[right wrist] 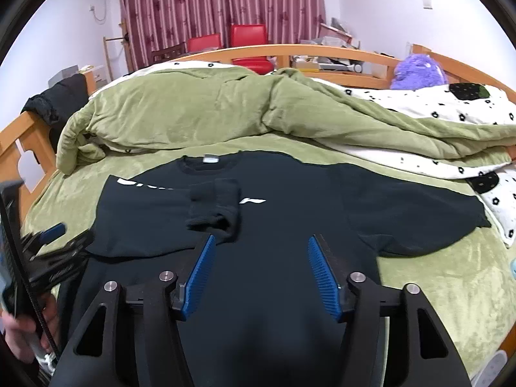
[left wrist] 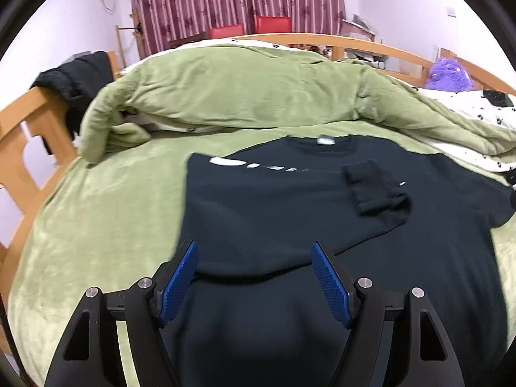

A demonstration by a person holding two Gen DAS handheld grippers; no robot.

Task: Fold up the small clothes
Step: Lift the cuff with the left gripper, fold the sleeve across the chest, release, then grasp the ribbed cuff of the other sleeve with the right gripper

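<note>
Right wrist view: black sweatshirt [right wrist: 290, 213] spread on bed [right wrist: 429, 277], centre frame; one sleeve [right wrist: 213, 213] folded across chest. Left gripper [left wrist: 253, 258] and right gripper [right wrist: 259, 251] jaws part-open, nothing held. Other sleeve [right wrist: 419, 213], centre right, judged next to be pinched and folded inward.

Green-covered bed [right wrist: 435, 277] — black T-shirt [right wrist: 290, 225] flat, rumpled green quilt [right wrist: 193, 113] behind

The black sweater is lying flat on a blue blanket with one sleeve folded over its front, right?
Almost. The blanket is green, not blue. The black sweater does lie flat on it, one sleeve folded over its front. The right wrist view shows this.
</note>
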